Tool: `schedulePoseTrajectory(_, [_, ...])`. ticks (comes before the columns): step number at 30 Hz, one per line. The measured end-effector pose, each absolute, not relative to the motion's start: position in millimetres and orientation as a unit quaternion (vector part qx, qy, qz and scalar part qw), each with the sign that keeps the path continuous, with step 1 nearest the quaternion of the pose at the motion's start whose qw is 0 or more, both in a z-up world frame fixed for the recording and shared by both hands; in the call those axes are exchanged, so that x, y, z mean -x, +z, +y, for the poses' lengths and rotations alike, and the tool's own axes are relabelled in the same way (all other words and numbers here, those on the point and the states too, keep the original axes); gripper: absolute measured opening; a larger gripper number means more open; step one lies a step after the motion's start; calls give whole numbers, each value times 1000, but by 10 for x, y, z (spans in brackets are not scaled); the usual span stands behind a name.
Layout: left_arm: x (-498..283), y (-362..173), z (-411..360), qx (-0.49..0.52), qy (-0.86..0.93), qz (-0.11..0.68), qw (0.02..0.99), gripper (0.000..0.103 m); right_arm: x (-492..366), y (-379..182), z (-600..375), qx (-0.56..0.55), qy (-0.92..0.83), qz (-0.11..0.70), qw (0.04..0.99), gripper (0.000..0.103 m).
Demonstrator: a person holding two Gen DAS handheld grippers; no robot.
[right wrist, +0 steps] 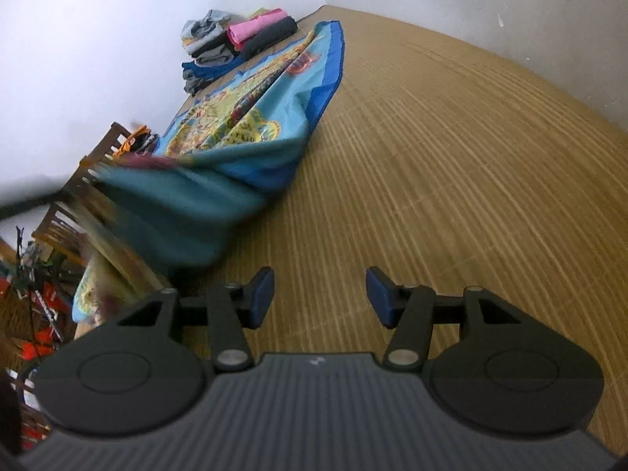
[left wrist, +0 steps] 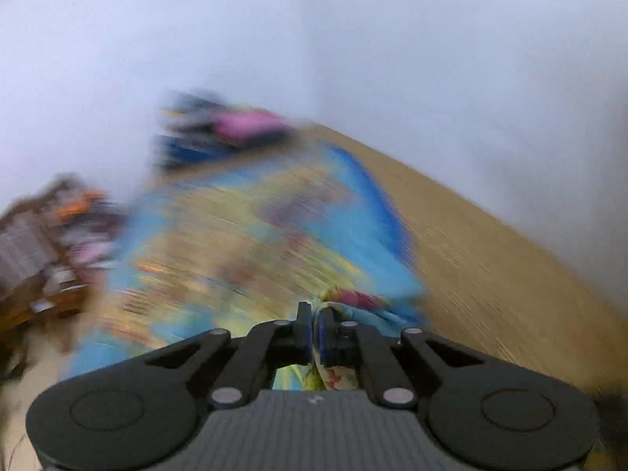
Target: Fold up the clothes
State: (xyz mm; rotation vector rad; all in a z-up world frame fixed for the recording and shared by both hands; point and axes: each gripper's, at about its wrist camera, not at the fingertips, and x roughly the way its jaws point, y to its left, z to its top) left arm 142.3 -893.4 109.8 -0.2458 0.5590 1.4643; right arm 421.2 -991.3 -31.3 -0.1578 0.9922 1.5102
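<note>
Nearest in the left wrist view, the left claw [left wrist: 314, 327] is pinching a bunched corner of the printed blue cloth [left wrist: 251, 227], its fingers closed tight with fabric spilling between and beneath them. That hold probably serves to carry the corner across for a fold, and the heavy blur suggests the claw is moving fast.

In the right wrist view, the right claw [right wrist: 318, 296] is hovering over the bare woven mat [right wrist: 451, 165] with its blue pads [right wrist: 263, 294] spread wide and gripping nothing, apparently waiting to take another edge.

Just beyond it to the left, the cloth [right wrist: 251, 117] is lying stretched away down the mat, its near end lifted and draped in a blurred fold, its bright print facing up farther off.

To the left, wooden furniture [right wrist: 84, 180] is standing beside the cloth. At the far end, near the wall, a stack of folded clothes [right wrist: 239, 45] is sitting, likely finished pieces set aside out of the working area.
</note>
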Motion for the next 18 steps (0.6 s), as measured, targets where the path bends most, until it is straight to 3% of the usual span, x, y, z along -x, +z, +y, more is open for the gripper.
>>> schedulePoseTrajectory(3, [-716, 1171, -8406, 126, 762, 252, 583, 5, -4201, -333, -9874, 62, 653, 438, 615, 56])
schedulePoseTrajectory(6, [-223, 1041, -8167, 198, 771, 267, 544, 11, -4083, -368, -9795, 65, 657, 448, 603, 56])
schedulePoseTrajectory(7, [-165, 997, -8202, 207, 764, 267, 550, 15, -4029, -377, -9758, 71, 662, 447, 597, 56])
schedulePoseTrajectory(9, [-165, 896, -8362, 210, 741, 271, 578, 33, -3894, -384, -9657, 83, 680, 436, 584, 56])
schedulePoseTrajectory(11, [-262, 733, -8507, 210, 718, 291, 596, 45, -3763, -383, -9517, 91, 701, 419, 570, 56])
schedulePoseTrajectory(16, [-464, 325, -8879, 232, 664, 330, 630, 46, -3359, -372, -9003, 106, 764, 379, 510, 56])
schedulePoseTrajectory(18, [-515, 182, -9095, 250, 645, 337, 639, 49, -3197, -381, -8796, 113, 787, 353, 493, 64])
